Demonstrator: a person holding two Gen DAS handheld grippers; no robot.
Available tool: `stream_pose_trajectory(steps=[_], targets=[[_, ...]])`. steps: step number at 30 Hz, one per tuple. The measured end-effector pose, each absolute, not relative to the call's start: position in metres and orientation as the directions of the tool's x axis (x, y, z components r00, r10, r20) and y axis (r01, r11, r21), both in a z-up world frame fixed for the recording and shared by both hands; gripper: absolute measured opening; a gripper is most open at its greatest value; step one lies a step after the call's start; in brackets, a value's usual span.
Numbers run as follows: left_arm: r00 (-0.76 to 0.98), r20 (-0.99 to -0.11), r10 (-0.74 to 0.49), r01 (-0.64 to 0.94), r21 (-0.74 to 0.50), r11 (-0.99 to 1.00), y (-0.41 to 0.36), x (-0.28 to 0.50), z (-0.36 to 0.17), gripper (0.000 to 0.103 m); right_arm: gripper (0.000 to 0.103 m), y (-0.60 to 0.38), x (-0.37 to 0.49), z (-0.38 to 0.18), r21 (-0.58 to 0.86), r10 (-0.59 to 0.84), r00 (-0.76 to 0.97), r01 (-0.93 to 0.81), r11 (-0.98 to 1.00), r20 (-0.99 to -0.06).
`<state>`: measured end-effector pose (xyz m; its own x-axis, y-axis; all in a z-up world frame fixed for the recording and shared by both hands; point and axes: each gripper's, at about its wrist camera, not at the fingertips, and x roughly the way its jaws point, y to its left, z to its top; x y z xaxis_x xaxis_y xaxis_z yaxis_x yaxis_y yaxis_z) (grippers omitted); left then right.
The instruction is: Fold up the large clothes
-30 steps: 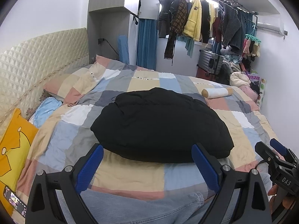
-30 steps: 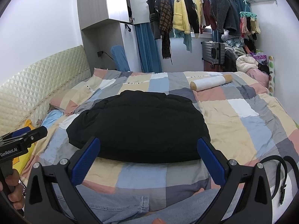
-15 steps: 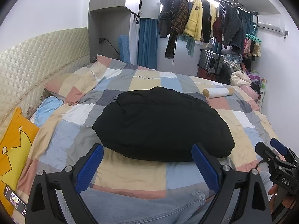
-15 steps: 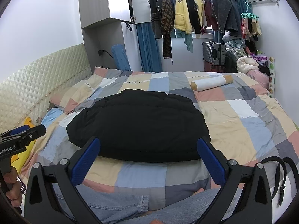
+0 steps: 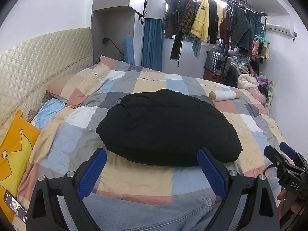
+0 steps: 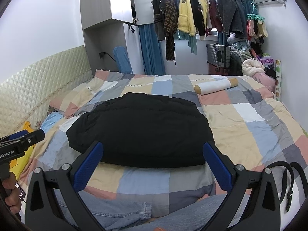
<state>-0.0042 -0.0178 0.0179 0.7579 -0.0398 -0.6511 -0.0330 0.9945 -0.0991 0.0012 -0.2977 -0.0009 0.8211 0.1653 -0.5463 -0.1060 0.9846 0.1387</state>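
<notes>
One bed (image 5: 63, 144) under a patchwork quilt fills the room, and one black padded jacket (image 5: 169, 127), folded into a mound, lies mid-quilt. One white bolster (image 5: 224, 95) rests beyond it. Two grippers hover near the jacket's front edge, left gripper (image 5: 152, 171) and right gripper (image 6: 153, 164), fingers spread wide, grasping nothing.

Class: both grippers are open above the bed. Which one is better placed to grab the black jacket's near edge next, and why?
Probably the right gripper: its open jaws straddle the black jacket hem, while the left gripper sits slightly short of it.
</notes>
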Motion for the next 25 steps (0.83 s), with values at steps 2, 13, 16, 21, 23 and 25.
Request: stream_pose_trajectory(steps=[2, 13, 16, 21, 23, 25], targets=[[0.760, -0.649, -0.043, -0.031, -0.102, 0.994, -0.0180, -0.0050, 0.0175, 0.096, 0.103, -0.2973, 0.0010, -0.0009, 0.139, 0.166, 0.821, -0.106, 0.985, -0.546], [0.766, -0.642, -0.041, -0.029, -0.098, 0.995, -0.0190, -0.0084, 0.0192, 0.096, 0.103, -0.2943, 0.0006, -0.0004, 0.137, 0.167, 0.821, -0.109, 0.985, -0.546], [0.764, -0.644, -0.045, -0.027, -0.101, 0.994, -0.0180, -0.0082, 0.0194, 0.096, 0.103, -0.2941, -0.0002, -0.0004, 0.127, 0.157, 0.825, -0.105, 0.986, -0.542], [0.764, -0.643, -0.043, -0.029, -0.100, 0.995, -0.0179, -0.0085, 0.0194, 0.096, 0.103, -0.2930, -0.0006, 0.0029, 0.125, 0.156, 0.825, -0.104, 0.987, -0.543], [0.764, -0.644, -0.045, -0.029, -0.103, 0.994, -0.0179, -0.0086, 0.0196, 0.096, 0.103, -0.2935, -0.0007, 0.0027, 0.126, 0.158, 0.825, -0.106, 0.986, -0.543], [0.765, -0.643, -0.043, -0.029, -0.101, 0.994, -0.0183, -0.0086, 0.0201, 0.096, 0.103, -0.2939, -0.0010, 0.0029, 0.127, 0.160, 0.825, -0.107, 0.986, -0.543]])
